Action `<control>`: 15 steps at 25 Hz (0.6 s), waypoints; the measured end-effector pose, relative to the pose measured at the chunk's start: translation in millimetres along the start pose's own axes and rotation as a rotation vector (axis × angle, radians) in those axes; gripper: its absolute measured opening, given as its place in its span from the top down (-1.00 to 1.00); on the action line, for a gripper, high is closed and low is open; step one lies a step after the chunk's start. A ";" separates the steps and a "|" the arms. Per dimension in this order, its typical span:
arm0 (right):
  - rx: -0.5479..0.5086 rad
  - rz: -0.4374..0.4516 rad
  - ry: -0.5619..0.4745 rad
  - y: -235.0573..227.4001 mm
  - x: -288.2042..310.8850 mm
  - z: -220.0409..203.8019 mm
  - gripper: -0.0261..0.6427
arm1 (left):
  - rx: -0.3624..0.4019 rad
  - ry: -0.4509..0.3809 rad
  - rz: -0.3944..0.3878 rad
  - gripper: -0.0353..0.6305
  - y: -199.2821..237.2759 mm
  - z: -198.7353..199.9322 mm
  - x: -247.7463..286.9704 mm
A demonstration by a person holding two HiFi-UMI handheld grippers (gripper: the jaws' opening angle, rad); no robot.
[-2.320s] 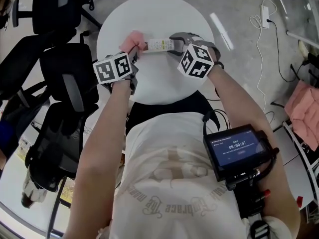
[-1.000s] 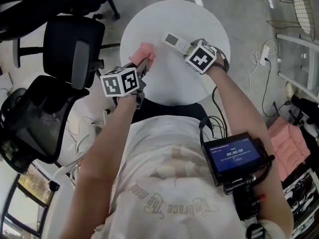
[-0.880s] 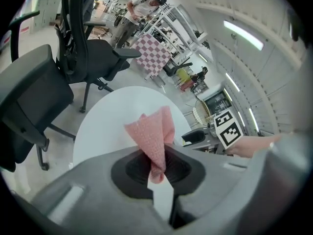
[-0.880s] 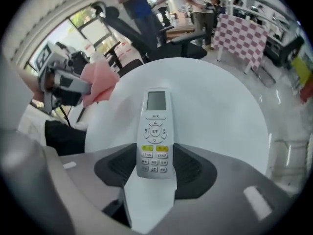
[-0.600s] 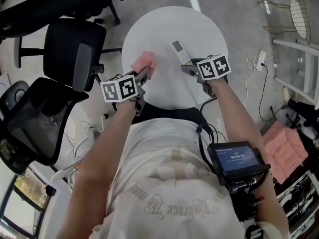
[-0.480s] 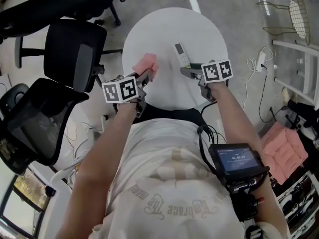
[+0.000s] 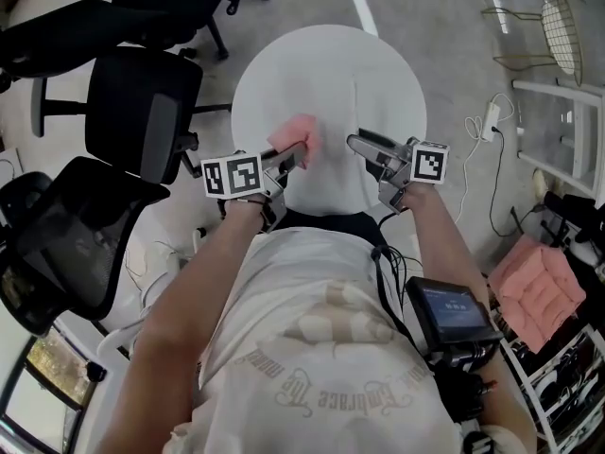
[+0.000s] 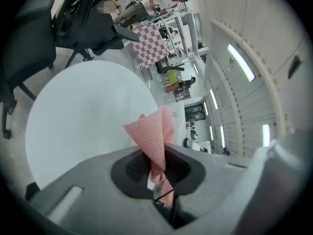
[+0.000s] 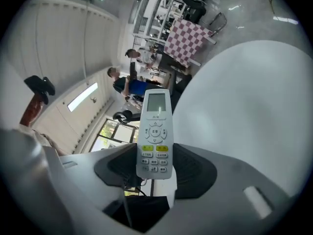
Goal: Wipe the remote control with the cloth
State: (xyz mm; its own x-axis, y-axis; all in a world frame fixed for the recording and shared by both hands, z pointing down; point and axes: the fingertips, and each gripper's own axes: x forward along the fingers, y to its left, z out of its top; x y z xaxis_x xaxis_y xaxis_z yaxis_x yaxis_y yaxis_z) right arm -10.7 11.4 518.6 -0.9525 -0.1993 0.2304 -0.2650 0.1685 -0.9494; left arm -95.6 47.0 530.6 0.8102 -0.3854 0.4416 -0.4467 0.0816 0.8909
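Both bare forearms (image 7: 203,282) reach forward from the body, elbows out, so the two tools angle in toward each other over the tabletop with a gap between their tips. The left tool (image 7: 284,162) has its jaws pinched together on a pink cloth (image 8: 154,136), which sticks up out of the pads in a loose fold. The right tool (image 7: 371,149) has its jaws clamped across the lower end of the remote control (image 9: 155,136), with the screen end poking out past the tips. The left tool's marker cube (image 7: 234,176) faces up at the head view, while the right one (image 7: 428,163) sits tilted over at the wrist.
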 end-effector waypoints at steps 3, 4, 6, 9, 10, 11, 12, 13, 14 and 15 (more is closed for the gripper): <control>-0.048 0.066 -0.055 23.1 -3.2 12.1 0.21 | -0.023 0.015 -0.122 0.79 -30.8 -2.8 6.0; -0.065 0.081 -0.063 28.7 -3.7 13.9 0.21 | -0.026 0.016 -0.162 0.79 -41.0 -3.4 7.8; -0.088 0.114 -0.070 39.1 -2.9 15.0 0.21 | -0.047 0.013 -0.250 0.79 -60.2 -3.0 11.4; -0.111 0.144 -0.067 50.9 0.4 12.5 0.21 | -0.079 0.014 -0.355 0.78 -81.3 -2.7 15.6; -0.114 0.150 -0.069 53.8 1.1 11.8 0.21 | -0.082 0.014 -0.368 0.78 -84.5 -3.0 16.4; -0.115 0.156 -0.075 56.1 1.2 11.3 0.21 | -0.093 0.012 -0.375 0.78 -86.5 -3.7 16.8; -0.115 0.162 -0.081 58.2 1.0 10.4 0.21 | -0.125 0.006 -0.382 0.78 -88.1 -5.0 16.6; -0.114 0.169 -0.084 60.4 0.8 8.5 0.21 | -0.170 -0.001 -0.390 0.78 -89.6 -6.6 15.8; -0.114 0.175 -0.081 62.9 0.9 5.7 0.21 | -0.200 -0.008 -0.392 0.78 -90.1 -7.8 14.3; -0.117 0.179 -0.074 65.2 1.2 1.9 0.21 | -0.206 -0.016 -0.390 0.78 -89.8 -8.1 12.7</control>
State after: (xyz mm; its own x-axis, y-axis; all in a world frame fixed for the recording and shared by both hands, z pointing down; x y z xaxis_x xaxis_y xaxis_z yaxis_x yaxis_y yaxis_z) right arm -28.9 20.3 456.5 -0.9734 -0.2254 0.0402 -0.1123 0.3171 -0.9417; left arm -42.1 42.2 457.1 0.8965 -0.4379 0.0680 -0.0225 0.1083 0.9939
